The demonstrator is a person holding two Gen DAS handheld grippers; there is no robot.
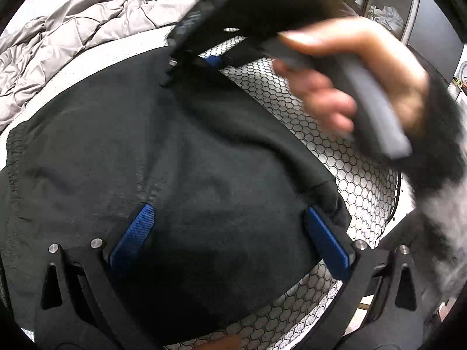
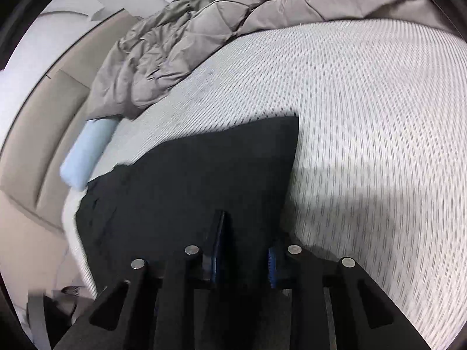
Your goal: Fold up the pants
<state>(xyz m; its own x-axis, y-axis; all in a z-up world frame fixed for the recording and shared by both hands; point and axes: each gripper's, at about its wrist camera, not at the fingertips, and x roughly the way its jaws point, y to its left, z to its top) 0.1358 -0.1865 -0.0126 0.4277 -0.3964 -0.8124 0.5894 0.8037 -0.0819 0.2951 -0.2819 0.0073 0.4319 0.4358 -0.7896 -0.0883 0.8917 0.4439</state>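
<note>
Lying flat on the white mattress (image 2: pixel 364 116), the black pants (image 1: pixel 175 160) spread beneath both tools, with a rumpled grey quilt (image 2: pixel 204 29) bunched at the far side. The left gripper (image 1: pixel 230 233) hung wide open over the cloth, its blue pads (image 1: pixel 134 233) well apart and holding nothing. The right gripper (image 2: pixel 246 250), steered by the right hand (image 1: pixel 350 78), had its fingers drawn close with dark cloth between them, though whether they pinched it I cannot tell.

Matt black cloth pants (image 1: pixel 181 151), quilted grey duvet (image 2: pixel 221 29), woven mattress (image 2: pixel 364 116).
</note>
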